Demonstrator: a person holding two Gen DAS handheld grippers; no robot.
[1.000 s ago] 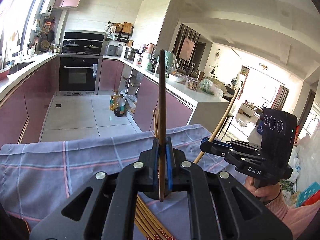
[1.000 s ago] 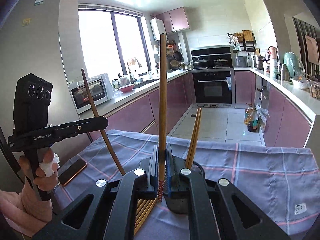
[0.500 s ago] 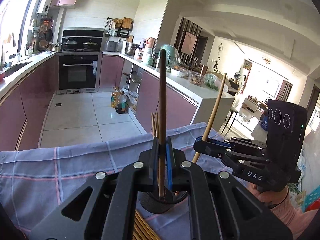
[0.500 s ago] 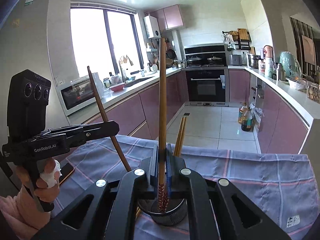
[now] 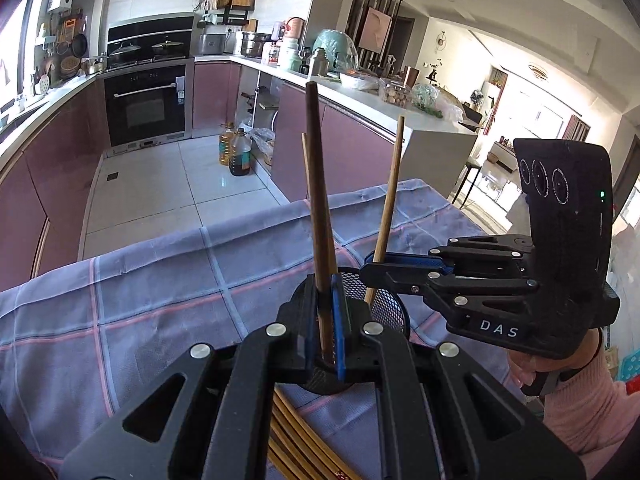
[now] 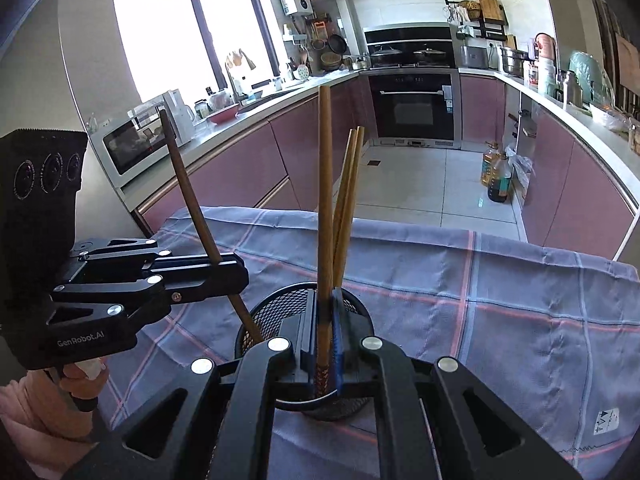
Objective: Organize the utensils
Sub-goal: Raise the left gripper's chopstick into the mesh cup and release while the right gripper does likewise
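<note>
A black mesh cup (image 6: 276, 304) stands on the checked cloth, with two light chopsticks (image 6: 348, 200) leaning in it. My right gripper (image 6: 324, 320) is shut on an upright light-brown chopstick (image 6: 325, 184). Its patterned lower end sits inside the cup's mouth. My left gripper (image 5: 326, 312) is shut on a dark brown chopstick (image 5: 316, 184), held over the same cup (image 5: 390, 308). In the right wrist view the left gripper (image 6: 236, 276) comes in from the left, and its dark chopstick (image 6: 188, 192) slants down into the cup. The left wrist view has the right gripper (image 5: 370, 270) on the right.
Several loose chopsticks (image 5: 296, 448) lie on the blue-purple cloth (image 5: 160, 300) under the left gripper. The cloth's far edge (image 6: 400, 228) drops off to the kitchen floor, where oil bottles (image 6: 494, 178) stand. A person's hand in a pink sleeve (image 5: 588, 408) holds each gripper.
Both grippers have sunk and drawn together over the mesh cup, each still shut on its chopstick. The chopsticks' lower ends now reach into the cup's mouth.
</note>
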